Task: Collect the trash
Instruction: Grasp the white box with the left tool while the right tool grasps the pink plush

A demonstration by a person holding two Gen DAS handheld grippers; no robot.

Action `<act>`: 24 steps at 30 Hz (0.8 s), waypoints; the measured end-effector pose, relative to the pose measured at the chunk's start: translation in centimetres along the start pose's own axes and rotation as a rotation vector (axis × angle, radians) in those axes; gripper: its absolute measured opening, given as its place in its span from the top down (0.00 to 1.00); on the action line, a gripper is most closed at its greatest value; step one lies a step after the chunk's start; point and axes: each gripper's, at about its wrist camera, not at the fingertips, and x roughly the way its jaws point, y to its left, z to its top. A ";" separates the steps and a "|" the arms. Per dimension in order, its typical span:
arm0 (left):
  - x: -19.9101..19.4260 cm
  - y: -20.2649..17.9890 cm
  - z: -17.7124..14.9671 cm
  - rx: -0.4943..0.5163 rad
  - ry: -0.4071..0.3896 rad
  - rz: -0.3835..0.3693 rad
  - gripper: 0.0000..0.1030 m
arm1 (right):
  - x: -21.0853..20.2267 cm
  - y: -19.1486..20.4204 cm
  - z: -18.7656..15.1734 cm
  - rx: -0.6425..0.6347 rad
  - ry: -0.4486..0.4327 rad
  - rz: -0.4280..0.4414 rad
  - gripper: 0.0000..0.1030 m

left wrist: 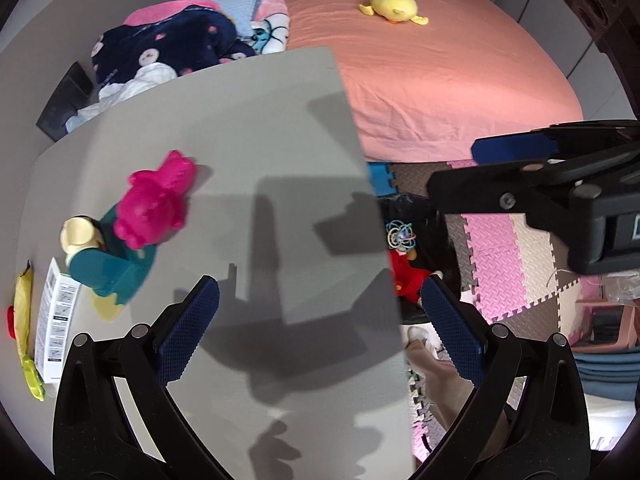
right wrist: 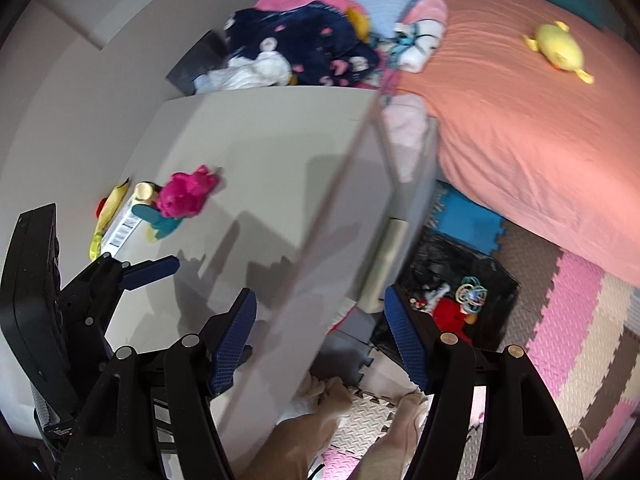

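Presently we note the grey table (left wrist: 248, 128) filling frame centre, the black trash bag (right wrist: 452, 256) on the floor at lower right holding toys, and, smallest, our left gripper (left wrist: 320, 334) and right gripper (right wrist: 320, 338), both spread apart and empty.

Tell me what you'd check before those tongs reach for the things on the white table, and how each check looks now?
1. Left tongs open, nothing in them: ok.
2. Right tongs open, nothing in them: ok.
3. Items in reach on white table: pink toy, teal toy, yellow wrapper, white leaflet grouped at its left edge: ok.
4. Which of these counts as trash: cannot tell.
5. Black-lined bin on the floor beside the table, open, already holding toys: ok.
6. Person's bare feet near the bin: not ok.
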 end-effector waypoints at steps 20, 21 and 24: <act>-4.8 13.2 -2.5 -0.182 0.058 0.048 0.05 | 5.7 14.0 7.3 -0.466 0.269 -0.076 0.35; -4.9 13.7 -2.8 -0.183 0.061 0.051 0.05 | 6.2 14.6 7.6 -0.495 0.280 -0.091 0.35; -5.0 15.4 -3.5 -0.172 0.071 0.066 0.05 | 7.0 15.9 7.9 -0.568 0.296 -0.117 0.35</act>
